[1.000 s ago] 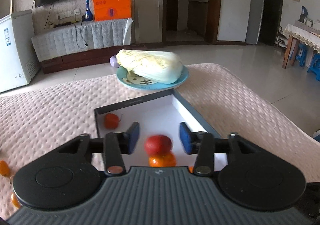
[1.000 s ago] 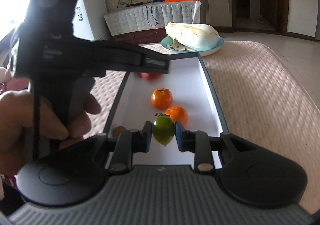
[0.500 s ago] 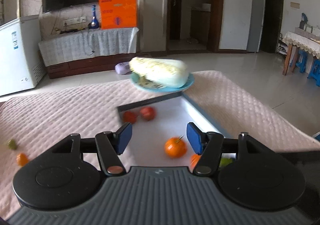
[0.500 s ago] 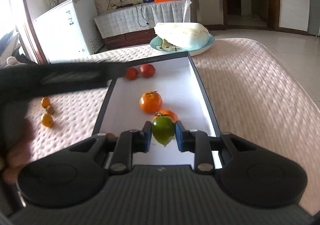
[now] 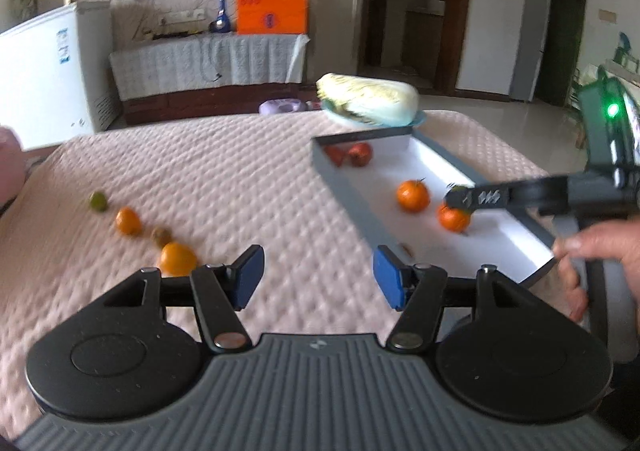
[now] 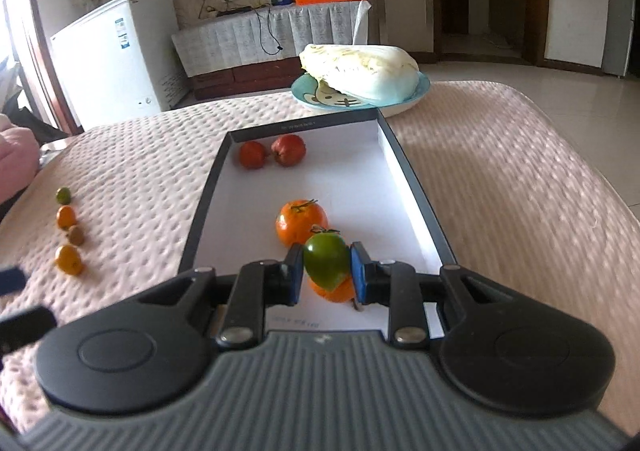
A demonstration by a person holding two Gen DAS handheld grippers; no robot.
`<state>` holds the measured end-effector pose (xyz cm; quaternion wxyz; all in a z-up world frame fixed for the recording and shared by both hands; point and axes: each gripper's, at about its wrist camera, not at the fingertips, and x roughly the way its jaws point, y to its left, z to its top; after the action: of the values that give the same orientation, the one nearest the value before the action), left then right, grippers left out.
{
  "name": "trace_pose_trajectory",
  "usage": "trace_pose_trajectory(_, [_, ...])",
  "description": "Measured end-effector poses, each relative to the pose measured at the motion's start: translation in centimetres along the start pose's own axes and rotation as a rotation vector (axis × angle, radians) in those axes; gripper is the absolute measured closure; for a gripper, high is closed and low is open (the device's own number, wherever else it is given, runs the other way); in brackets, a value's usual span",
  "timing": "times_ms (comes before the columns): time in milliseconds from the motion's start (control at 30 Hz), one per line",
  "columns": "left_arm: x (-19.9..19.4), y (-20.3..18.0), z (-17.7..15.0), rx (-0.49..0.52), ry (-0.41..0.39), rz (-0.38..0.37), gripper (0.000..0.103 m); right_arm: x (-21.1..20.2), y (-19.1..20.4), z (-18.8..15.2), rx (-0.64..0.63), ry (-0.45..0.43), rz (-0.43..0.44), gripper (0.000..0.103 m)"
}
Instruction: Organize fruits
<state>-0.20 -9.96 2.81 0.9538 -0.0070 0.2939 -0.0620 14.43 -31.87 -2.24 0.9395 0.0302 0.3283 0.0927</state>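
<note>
A dark-rimmed white tray (image 6: 412,179) (image 5: 348,195) lies on the pink quilted table. It holds two red fruits (image 6: 289,149) at its far end and two oranges (image 6: 301,221) nearer me. My right gripper (image 6: 326,271) is shut on a green fruit (image 6: 326,261), held over the tray's near end above one orange. My left gripper (image 5: 318,277) is open and empty above the cloth, left of the tray. Several loose fruits lie on the cloth at left: a green one (image 5: 98,201), oranges (image 5: 177,258) and a brown one (image 5: 161,235).
A blue plate (image 6: 416,91) with a cabbage (image 6: 360,71) stands just beyond the tray. A white freezer (image 6: 112,59) and a covered cabinet stand behind the table. The table's right edge drops to the tiled floor.
My left gripper has left the tray and swung left over the cloth, jaws opened wider, a red fruit now lying at the tray's far end. The right gripper stays shut on the green fruit.
</note>
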Motion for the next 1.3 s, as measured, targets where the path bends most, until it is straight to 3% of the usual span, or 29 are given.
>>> trace_pose_trajectory(233, [0.5,2.0,-0.6,0.008,-0.007,0.073,0.037,0.4,0.6,0.2,0.017,-0.016,-0.03,0.073])
trace_pose_trajectory(367, [0.3,2.9,-0.5,-0.018,-0.008,0.061,0.037,-0.4,1.5,0.4,-0.009,-0.076,-0.022,0.061])
trace_pose_trajectory(600, [0.3,3.3,-0.2,-0.038,-0.014,0.074,0.037,-2.0,2.5,1.0,-0.002,-0.182,0.029,0.061])
trace_pose_trajectory(800, [0.3,4.1,-0.1,-0.058,-0.013,0.091,0.037,-2.5,4.1,1.3,-0.032,-0.22,0.087,0.061])
trace_pose_trajectory(1033, [-0.1,5.5,-0.2,-0.084,-0.016,0.127,0.037,-2.1,7.4,0.8,-0.103,-0.203,0.172,0.061])
trace_pose_trajectory(1300, [-0.6,8.3,-0.6,-0.125,-0.014,0.18,0.037,-0.2,12.8,-0.5,-0.245,-0.088,0.321,0.061])
